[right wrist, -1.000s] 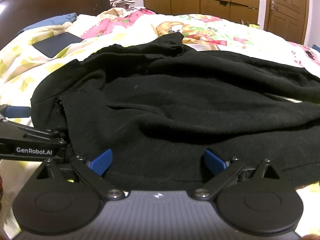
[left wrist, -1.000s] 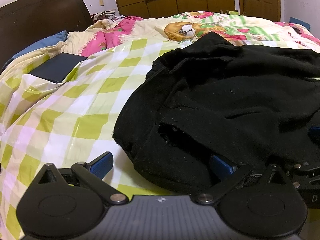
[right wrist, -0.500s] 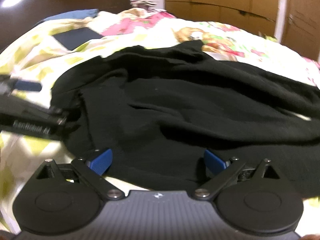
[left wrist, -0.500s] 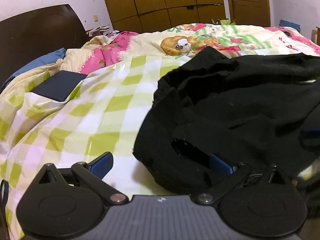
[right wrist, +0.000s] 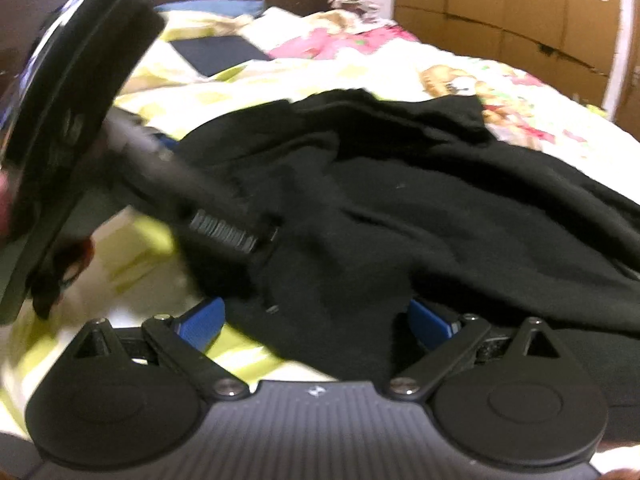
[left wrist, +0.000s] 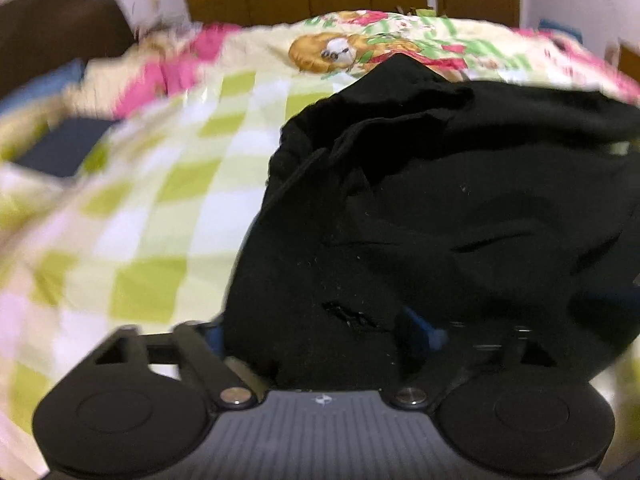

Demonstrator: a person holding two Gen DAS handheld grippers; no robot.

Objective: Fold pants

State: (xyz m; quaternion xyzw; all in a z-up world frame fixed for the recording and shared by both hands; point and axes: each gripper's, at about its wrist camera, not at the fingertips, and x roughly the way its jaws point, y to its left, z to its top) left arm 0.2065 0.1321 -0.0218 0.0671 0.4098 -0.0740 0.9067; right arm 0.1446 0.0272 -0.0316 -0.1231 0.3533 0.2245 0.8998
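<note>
black pants (left wrist: 460,232) now bunched higher (crumpled, edge lifted) on checkered bedspread (left wrist: 168,208)

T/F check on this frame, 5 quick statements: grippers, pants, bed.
1. The pants are blue. False: they are black.
2. Pants cloth lies between the fingers of the left gripper. True.
3. The left gripper shows in the right wrist view. True: it crosses the left side of that view and reaches the pants edge.
4. The right gripper is shut tight on nothing. False: its jaws stand apart with pants cloth between the blue pads.
5. The pants lie on a bare wooden floor. False: they lie on a bed with a green-checked sheet.
</note>
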